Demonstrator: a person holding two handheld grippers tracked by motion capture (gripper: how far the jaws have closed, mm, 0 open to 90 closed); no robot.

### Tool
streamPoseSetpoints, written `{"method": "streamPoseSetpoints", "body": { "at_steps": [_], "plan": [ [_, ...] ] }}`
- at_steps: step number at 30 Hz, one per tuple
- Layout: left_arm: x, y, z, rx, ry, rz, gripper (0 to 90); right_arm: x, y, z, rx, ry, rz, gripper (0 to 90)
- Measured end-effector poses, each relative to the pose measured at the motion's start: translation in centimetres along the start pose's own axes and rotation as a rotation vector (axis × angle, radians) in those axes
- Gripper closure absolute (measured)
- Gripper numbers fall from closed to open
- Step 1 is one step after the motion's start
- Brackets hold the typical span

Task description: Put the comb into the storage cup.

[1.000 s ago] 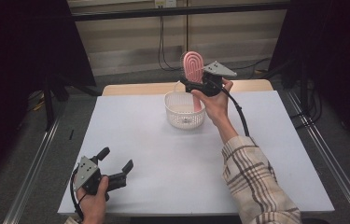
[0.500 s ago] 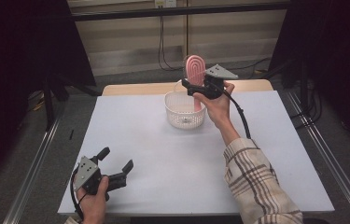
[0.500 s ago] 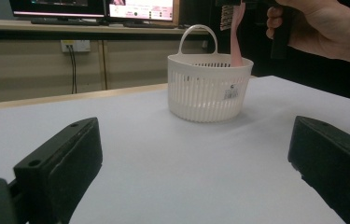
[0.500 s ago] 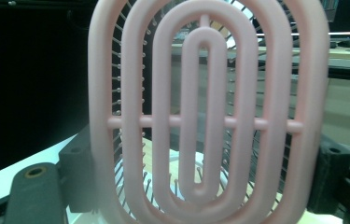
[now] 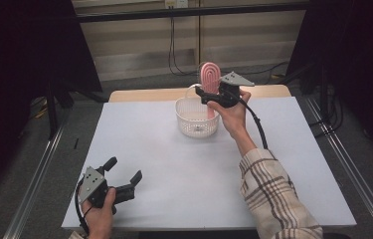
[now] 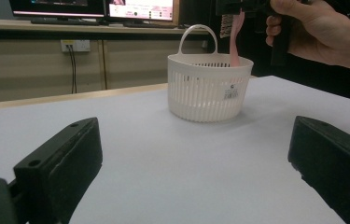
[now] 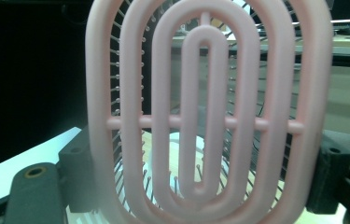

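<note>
- Two grippers are in use over the white surface (image 5: 283, 164), one in each of the person's hands.
- The right gripper (image 5: 209, 94) is held up at the far side, pinching a pink vented hairbrush (image 5: 210, 79) by the edges of its oval head.
- The right gripper view has the brush head (image 7: 205, 116) upright between the two black jaws, its pins facing away from the camera.
- The brush handle points down into the white slotted basket (image 5: 196, 122); the left gripper view shows the pink handle (image 6: 234, 42) dipping behind the basket's (image 6: 207, 91) far rim.
- The left gripper (image 5: 123, 179) sits low at the near left corner, well apart from the basket, its jaws spread wide with nothing between them.
</note>
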State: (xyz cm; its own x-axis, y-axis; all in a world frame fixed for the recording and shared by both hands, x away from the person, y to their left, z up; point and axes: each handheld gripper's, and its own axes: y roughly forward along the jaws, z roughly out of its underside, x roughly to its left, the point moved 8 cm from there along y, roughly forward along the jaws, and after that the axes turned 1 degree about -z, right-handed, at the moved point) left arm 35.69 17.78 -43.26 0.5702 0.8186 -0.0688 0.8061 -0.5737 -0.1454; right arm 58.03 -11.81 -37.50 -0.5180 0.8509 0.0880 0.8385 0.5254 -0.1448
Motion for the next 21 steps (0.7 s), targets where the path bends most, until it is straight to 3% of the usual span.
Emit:
{"method": "streamPoseSetpoints", "body": {
  "at_steps": [21],
  "plan": [
    [-0.1, 0.0, 0.0, -0.001, 0.000, 0.003, 2.9, -0.7, 0.0, 2.0, 0.013, 0.060, 0.009, 19.3]
  ]
}}
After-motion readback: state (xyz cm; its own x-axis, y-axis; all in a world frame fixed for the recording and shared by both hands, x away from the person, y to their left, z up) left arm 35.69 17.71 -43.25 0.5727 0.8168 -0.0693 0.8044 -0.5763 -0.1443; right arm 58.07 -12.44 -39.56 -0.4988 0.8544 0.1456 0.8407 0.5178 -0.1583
